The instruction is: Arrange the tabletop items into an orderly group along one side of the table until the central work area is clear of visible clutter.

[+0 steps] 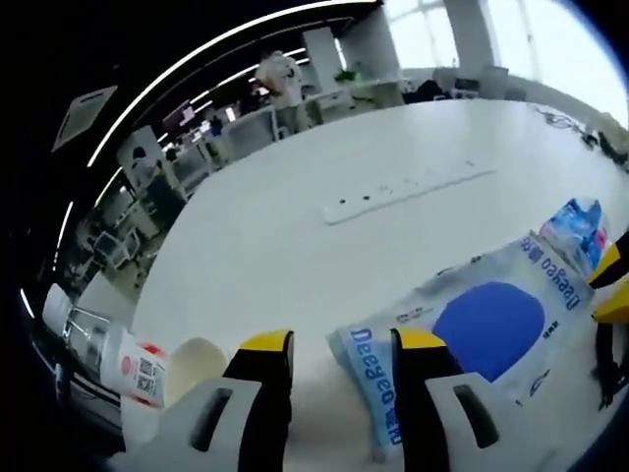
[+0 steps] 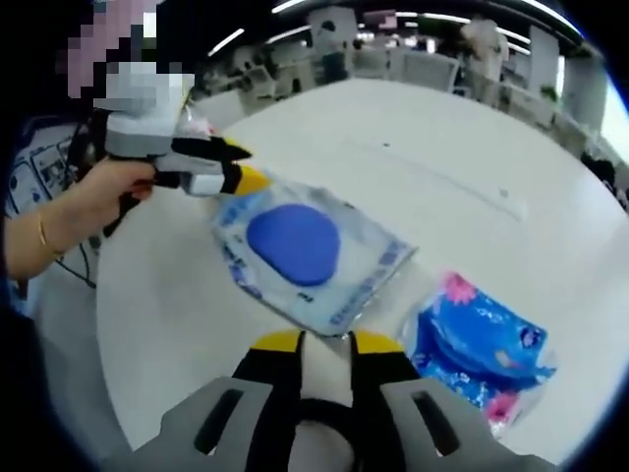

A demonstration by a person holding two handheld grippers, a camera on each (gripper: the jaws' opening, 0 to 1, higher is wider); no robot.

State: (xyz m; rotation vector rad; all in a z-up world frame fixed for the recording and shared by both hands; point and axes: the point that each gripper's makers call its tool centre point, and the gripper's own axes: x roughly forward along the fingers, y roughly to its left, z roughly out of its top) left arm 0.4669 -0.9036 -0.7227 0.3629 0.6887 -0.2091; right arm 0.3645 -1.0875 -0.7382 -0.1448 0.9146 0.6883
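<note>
A flat white and pale-blue packet with a dark blue oval lies on the white table. One of its corners lies between my left gripper's wide-apart yellow-tipped jaws. In the right gripper view the same packet lies ahead. A hand holds the left gripper open at its far-left corner. My right gripper stands open just short of the packet's near edge, with pale table in the gap. A blue flowered packet lies to its right and also shows as a blue flowered packet in the left gripper view.
A white power strip lies across the middle of the table. A white container with a red label and a cream rounded object sit near the left gripper at the table's edge. Desks, chairs and a standing person are beyond the table.
</note>
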